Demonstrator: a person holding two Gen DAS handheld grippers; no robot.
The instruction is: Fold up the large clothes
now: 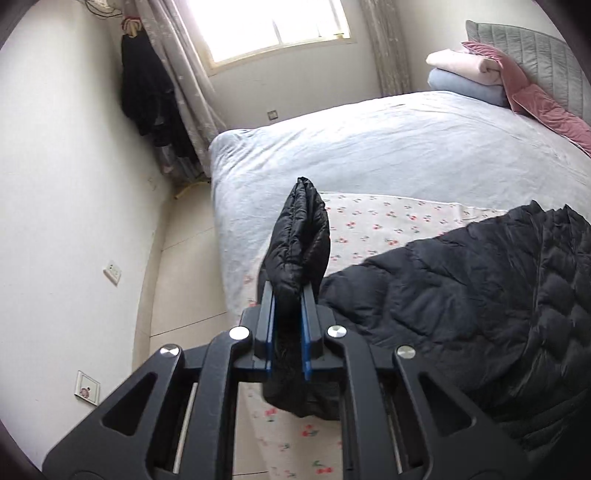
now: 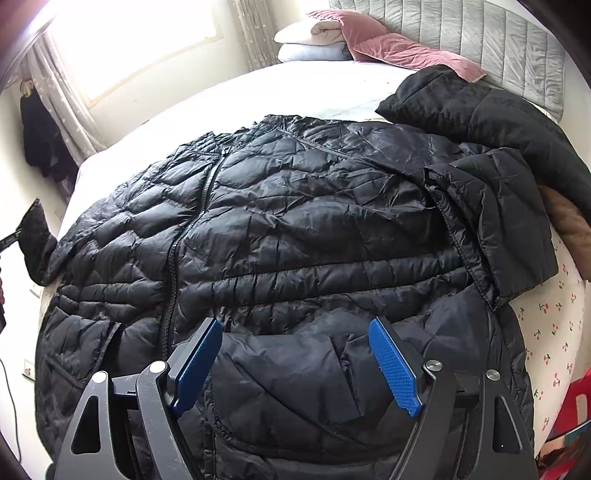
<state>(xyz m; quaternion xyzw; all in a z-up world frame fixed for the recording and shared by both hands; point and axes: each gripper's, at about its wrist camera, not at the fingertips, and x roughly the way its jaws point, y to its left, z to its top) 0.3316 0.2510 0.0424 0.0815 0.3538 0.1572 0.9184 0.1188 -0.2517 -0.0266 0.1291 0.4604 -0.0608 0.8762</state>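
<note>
The left gripper [image 1: 289, 295] pinches a bunched end of the black jacket [image 1: 461, 295], probably a sleeve cuff; the padded cloth bulges up between the blue pads [image 1: 306, 332] and hangs below them. Beside it, the rest of the jacket spreads away to the right over a cherry-print sheet [image 1: 369, 229] that lies on the bed [image 1: 369, 155].

In the right wrist view, the right gripper [image 2: 295, 336] hovers over the lower part of the jacket [image 2: 295, 206] with its fingers [image 2: 395, 369] spread wide, gripping nothing. The jacket lies flat and face up across the bed [image 2: 314, 85], zip [image 2: 192, 221] closed, hem toward the camera and collar farther off. Its one sleeve is folded in over the chest at the right. At the far left edge, the other sleeve end is lifted, pinched by the left gripper [image 2: 11, 236].

Behind the jacket, a second dark garment [image 2: 498, 114] lies in a heap near the grey headboard [image 2: 480, 44]. Farther back, folded blankets [image 2: 314, 40] and a pink quilt [image 2: 399, 48] rest against the headboard. A window [image 1: 273, 26] with curtains [image 1: 181, 70] stands beyond the bed, and dark clothes [image 1: 147, 85] hang in the corner.
</note>
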